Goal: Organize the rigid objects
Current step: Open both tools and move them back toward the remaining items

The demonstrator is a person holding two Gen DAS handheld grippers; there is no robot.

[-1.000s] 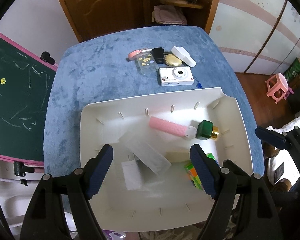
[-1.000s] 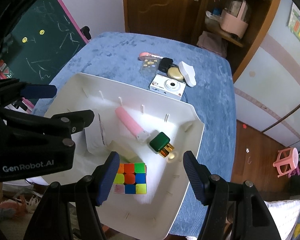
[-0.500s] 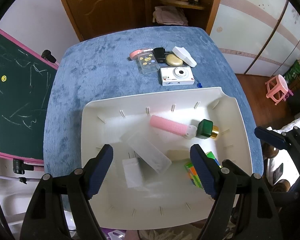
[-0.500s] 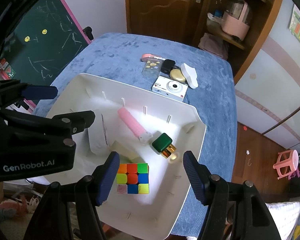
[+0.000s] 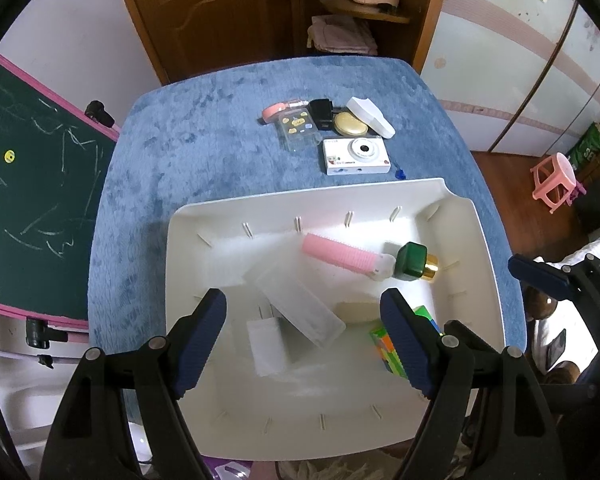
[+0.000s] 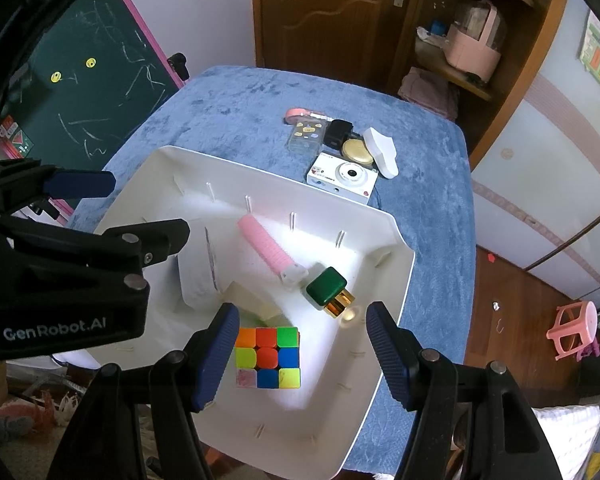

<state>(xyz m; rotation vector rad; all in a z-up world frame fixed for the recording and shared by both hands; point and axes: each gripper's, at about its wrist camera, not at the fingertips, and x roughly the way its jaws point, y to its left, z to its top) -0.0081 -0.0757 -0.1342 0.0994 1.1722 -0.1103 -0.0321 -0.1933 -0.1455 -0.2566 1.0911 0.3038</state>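
A green chalkboard [image 5: 32,184] with a pink frame stands at the far left, beside a table covered in blue cloth [image 5: 204,148]. On the near part of the cloth sits a white tray [image 5: 476,240], and both grippers hang above it with nothing between their fingers.

The left gripper [image 5: 302,338] stands with its jaws wide apart over the tray's near left part. Under it lie a small white block [image 5: 266,346] and a clear plastic box [image 5: 300,306], the box tilted and overlapping the block's right edge. Further right in the tray a pink ribbed tube [image 5: 342,256] lies slanting, its white cap just beside a bottle with a green cap and a gold collar [image 5: 414,266]. A pale cream block [image 5: 356,311] lies near the middle, and a colour cube [image 6: 268,358] sits at the near right.

The right gripper [image 6: 298,350] is spread well apart too, its fingers standing either side of the cube without touching it.

Beyond the tray's far rim, on the bare cloth, a cluster is grouped close together: a pink strap-like piece [image 5: 278,110], a clear phone case with stickers [image 5: 298,128], a black adapter [image 5: 320,110], a round gold compact [image 5: 350,124], a white wedge-shaped case [image 5: 370,116] and, nearest the tray, a white camera [image 5: 356,156]. At the far right a pink stool [image 5: 554,178] stands on the wooden floor.
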